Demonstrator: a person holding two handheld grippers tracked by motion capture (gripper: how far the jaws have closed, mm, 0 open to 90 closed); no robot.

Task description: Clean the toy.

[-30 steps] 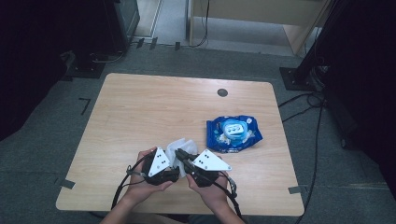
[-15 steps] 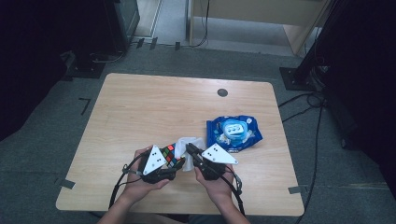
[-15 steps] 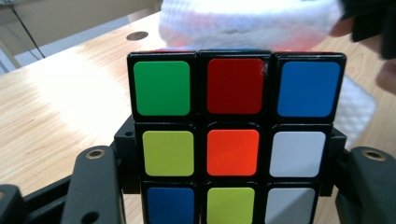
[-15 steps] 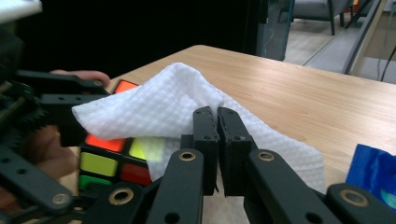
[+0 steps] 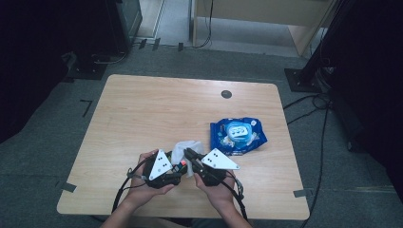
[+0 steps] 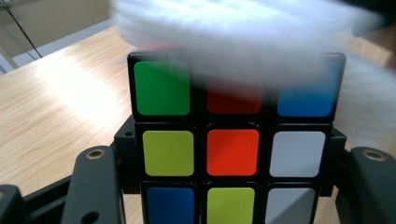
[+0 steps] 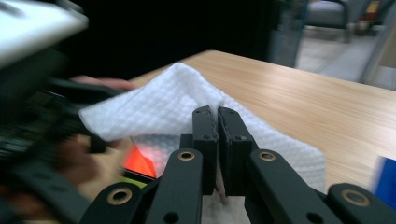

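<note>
Where high view blurs, cube (image 6: 232, 151) stickers sharp, wipe (image 7: 163, 112) pinched

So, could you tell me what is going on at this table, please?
A person is wiping a multicoloured puzzle cube with a white textured wipe. The left gripper clamps the cube; the right gripper pinches the wipe over the cube's top. A blue wipes packet lies on the wooden table nearby.

I am holding my left gripper (image 5: 177, 172) and right gripper (image 5: 188, 156) close together, fingers (image 7: 205, 140) clamped shut.
</note>
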